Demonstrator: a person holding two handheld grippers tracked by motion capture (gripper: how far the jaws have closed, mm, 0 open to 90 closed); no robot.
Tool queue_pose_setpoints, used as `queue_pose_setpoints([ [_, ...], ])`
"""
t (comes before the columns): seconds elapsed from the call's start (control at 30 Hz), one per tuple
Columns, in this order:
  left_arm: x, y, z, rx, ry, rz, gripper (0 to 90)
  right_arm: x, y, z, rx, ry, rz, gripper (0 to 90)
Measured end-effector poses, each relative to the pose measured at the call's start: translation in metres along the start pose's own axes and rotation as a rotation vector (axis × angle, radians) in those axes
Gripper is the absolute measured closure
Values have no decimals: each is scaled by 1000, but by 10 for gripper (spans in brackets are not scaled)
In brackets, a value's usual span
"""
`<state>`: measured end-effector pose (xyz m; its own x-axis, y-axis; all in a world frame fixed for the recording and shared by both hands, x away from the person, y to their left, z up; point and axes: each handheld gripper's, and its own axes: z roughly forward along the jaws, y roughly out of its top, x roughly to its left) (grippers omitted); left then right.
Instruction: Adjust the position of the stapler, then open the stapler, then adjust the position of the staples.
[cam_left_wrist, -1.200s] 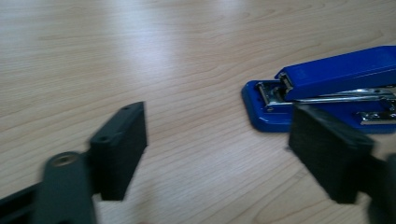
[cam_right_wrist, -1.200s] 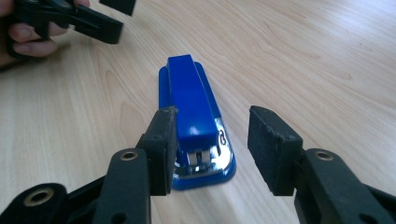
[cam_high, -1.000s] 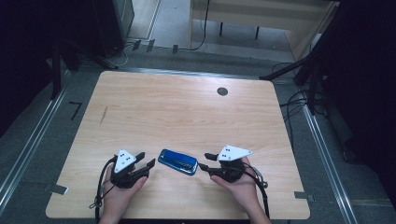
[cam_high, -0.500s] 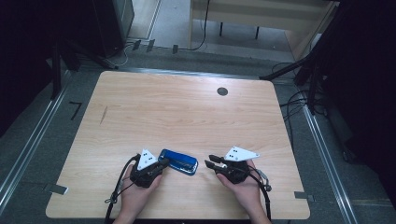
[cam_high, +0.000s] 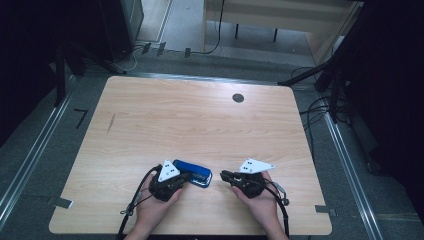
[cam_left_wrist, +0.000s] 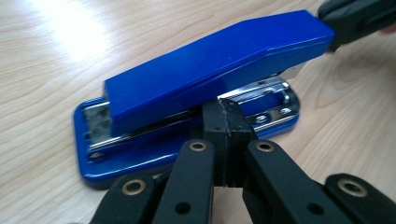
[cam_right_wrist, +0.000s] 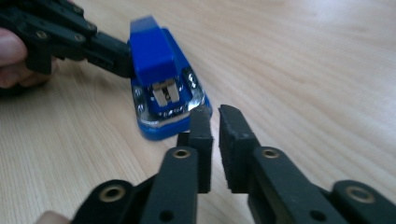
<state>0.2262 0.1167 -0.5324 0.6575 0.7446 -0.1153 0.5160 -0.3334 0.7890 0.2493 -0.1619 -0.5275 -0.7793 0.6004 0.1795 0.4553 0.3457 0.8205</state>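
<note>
The blue stapler lies flat on the counter, not yet lifted. The left gripper, clenched empty, is pressed against the stapler's side. The right gripper, just closed with nothing between its jaws, is seen near the stapler's front end.

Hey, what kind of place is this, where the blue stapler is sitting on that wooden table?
Probably a lab or recording workspace, not an ordinary office. The wooden table stands on a grey floor with metal rails alongside, loose cables trail around it, and dark screens close in the sides.
</note>
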Motion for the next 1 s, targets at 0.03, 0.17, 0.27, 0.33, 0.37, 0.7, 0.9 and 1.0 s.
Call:
queue_pose_setpoints([
  [0.03,-1,0,0,2,0,7,900,0,-1,2,11,3,-3,885],
  [0.17,-4,1,2,-3,0,19,900,1,-2,10,36,7,-6,900],
  [0.27,-7,1,3,-3,0,35,900,4,-2,13,49,15,-12,900],
  [0.33,-6,1,3,0,-3,36,900,6,-2,15,47,23,-14,900],
  [0.37,-6,1,3,1,-7,36,900,7,-1,15,50,24,-15,900],
  [0.7,-5,1,3,7,-12,39,900,9,0,18,52,22,-12,900],
  [0.9,-6,1,3,20,-12,40,900,11,4,22,53,27,-20,900],
  [1.0,-6,1,3,19,-8,42,900,14,4,26,61,38,-29,900],
])
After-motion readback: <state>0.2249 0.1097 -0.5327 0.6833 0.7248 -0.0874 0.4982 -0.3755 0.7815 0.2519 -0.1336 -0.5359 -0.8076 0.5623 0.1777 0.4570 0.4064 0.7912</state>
